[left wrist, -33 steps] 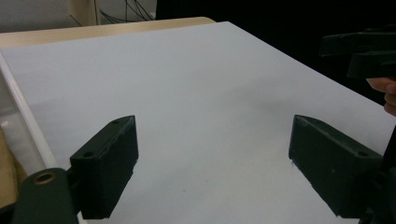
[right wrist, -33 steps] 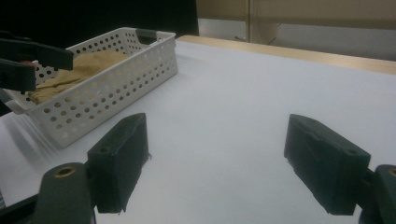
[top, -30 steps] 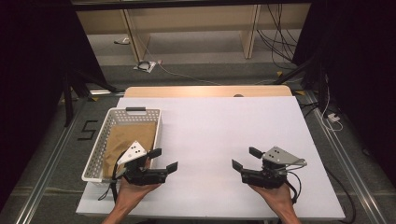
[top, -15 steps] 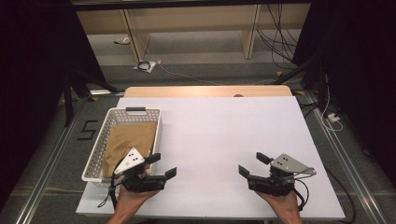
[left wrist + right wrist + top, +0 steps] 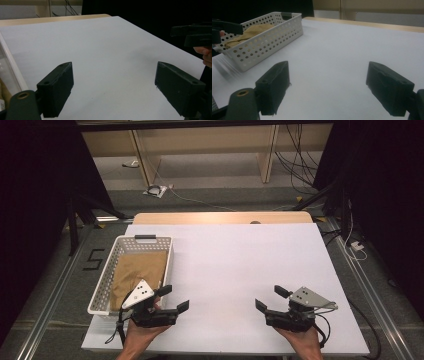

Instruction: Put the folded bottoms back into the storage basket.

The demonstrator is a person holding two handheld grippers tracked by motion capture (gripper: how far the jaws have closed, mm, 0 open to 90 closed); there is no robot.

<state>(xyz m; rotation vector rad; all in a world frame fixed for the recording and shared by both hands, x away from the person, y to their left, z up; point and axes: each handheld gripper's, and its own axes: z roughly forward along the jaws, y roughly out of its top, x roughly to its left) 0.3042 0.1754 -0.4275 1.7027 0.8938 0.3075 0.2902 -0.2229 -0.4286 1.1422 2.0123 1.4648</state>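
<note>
Two grippers sit low in the high view, both with jaws spread wide and nothing between them. The left gripper (image 5: 176, 298) is at the lower left of the frame, held in a hand (image 5: 142, 332) that comes up from the bottom edge; its jaws point toward the right of the frame, and its grey plate lies just over the near right corner of the basket (image 5: 106, 279). The right gripper (image 5: 270, 298) is at the lower right, held in the other hand (image 5: 300, 340), its jaws pointing left toward the first. The two are well apart, with bare white table (image 5: 235, 260) between them.

The basket, white and pierced with holes, stands at the left edge of the table, left of centre in the high view. A brown cloth (image 5: 137, 270) lies folded flat inside it, covering most of the floor.

In the left gripper view the two black jaws rise at lower left and lower right, wide apart, over plain white table; the other gripper's jaws and some fingertips (image 5: 203, 53) show at the right edge, and the basket's rim at the far left edge. In the right gripper view the jaws stand equally wide over the table, and the basket sits at the upper left of the frame with the cloth showing above its wall; a dark part of the left gripper crosses the left edge beside it.
</note>
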